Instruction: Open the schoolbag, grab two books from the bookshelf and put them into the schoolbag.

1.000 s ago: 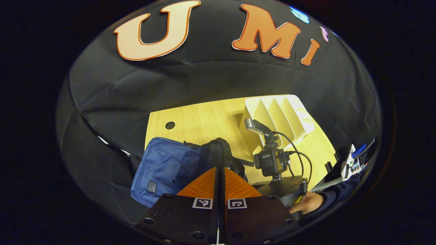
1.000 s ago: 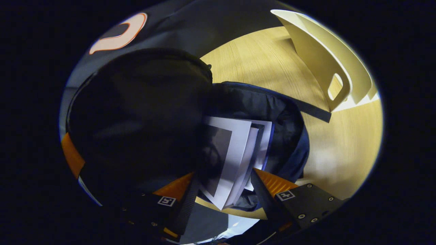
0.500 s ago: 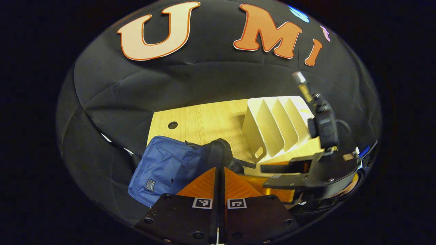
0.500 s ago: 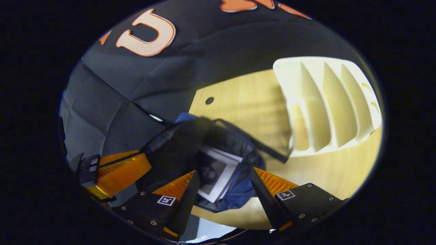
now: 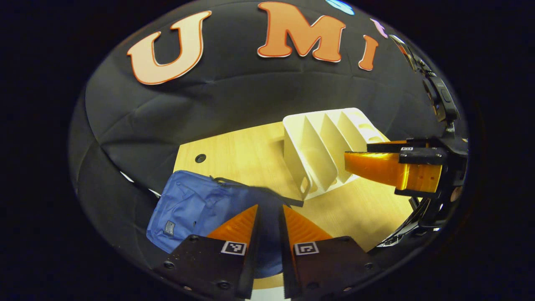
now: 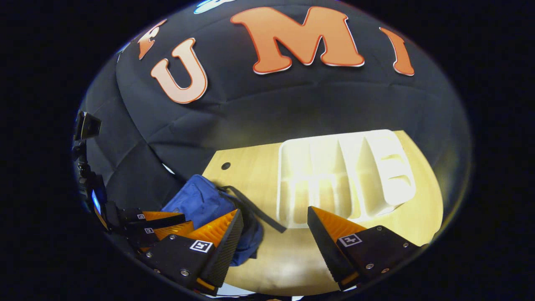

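The blue schoolbag [image 6: 200, 200] lay on the bench [image 6: 292, 251], just left of the white bookshelf [image 6: 347, 175]. The right tool [image 6: 273, 223] hung above the bench with fingers spread wide, empty. The left tool [image 5: 268, 217] stood slightly parted over the schoolbag, gripping nothing.

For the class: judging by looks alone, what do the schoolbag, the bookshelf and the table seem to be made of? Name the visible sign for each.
Schoolbag: blue woven fabric, matte; it creases and slumps. Bookshelf: probably moulded plastic, cream and smooth, with thin even dividers. Table: pale wood or wood-look laminate; straight grain lines, low sheen.
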`<action>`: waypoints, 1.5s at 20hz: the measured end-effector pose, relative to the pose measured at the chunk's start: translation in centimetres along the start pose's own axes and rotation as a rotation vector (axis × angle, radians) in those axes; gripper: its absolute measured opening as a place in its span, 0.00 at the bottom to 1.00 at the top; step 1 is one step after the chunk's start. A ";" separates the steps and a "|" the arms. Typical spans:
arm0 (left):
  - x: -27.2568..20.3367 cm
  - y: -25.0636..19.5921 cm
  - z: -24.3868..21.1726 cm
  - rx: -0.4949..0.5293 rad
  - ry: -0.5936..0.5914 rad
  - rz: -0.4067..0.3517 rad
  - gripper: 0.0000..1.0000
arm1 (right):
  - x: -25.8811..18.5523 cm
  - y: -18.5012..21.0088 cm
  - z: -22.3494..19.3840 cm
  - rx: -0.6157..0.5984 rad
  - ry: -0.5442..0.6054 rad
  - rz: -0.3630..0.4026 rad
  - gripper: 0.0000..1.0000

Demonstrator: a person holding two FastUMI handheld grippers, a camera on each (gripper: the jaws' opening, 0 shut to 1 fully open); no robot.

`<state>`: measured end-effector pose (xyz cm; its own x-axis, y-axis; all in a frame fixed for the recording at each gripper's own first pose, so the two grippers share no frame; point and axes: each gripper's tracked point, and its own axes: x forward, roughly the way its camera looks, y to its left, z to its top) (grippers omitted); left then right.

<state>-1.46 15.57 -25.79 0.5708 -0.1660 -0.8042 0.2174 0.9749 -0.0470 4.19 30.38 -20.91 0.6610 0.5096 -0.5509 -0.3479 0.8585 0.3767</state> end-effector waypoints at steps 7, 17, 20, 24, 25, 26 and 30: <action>-0.2 -5.6 3.2 -0.013 -0.124 -0.028 0.51 | -4.2 -6.6 2.5 -0.041 -0.148 -0.120 0.94; -3.8 -8.7 12.1 0.027 -0.580 0.075 0.79 | -9.9 -13.4 6.5 -0.088 -0.357 -0.271 0.95; -5.2 -8.9 13.4 -0.051 -0.718 0.059 0.79 | -11.4 -14.5 8.0 -0.091 -0.440 -0.297 0.95; -8.0 -7.9 14.4 -0.082 -0.838 0.116 0.78 | -14.1 -16.3 9.9 -0.073 -0.572 -0.332 0.95; -8.6 -8.3 14.5 -0.085 -0.861 0.128 0.78 | -14.5 -16.5 10.2 -0.073 -0.598 -0.337 0.94; -9.5 -8.2 14.8 -0.095 -0.894 0.147 0.79 | -14.7 -16.6 10.3 -0.072 -0.620 -0.336 0.95; -11.9 -9.8 15.5 -0.080 -0.996 0.173 0.79 | -15.6 -16.5 10.9 -0.070 -0.694 -0.308 0.95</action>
<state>1.90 5.72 -6.60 0.9979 -0.0341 0.0544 0.0366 0.9983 -0.0458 6.84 7.62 -10.38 0.9934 0.1130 -0.0204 -0.1058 0.9696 0.2208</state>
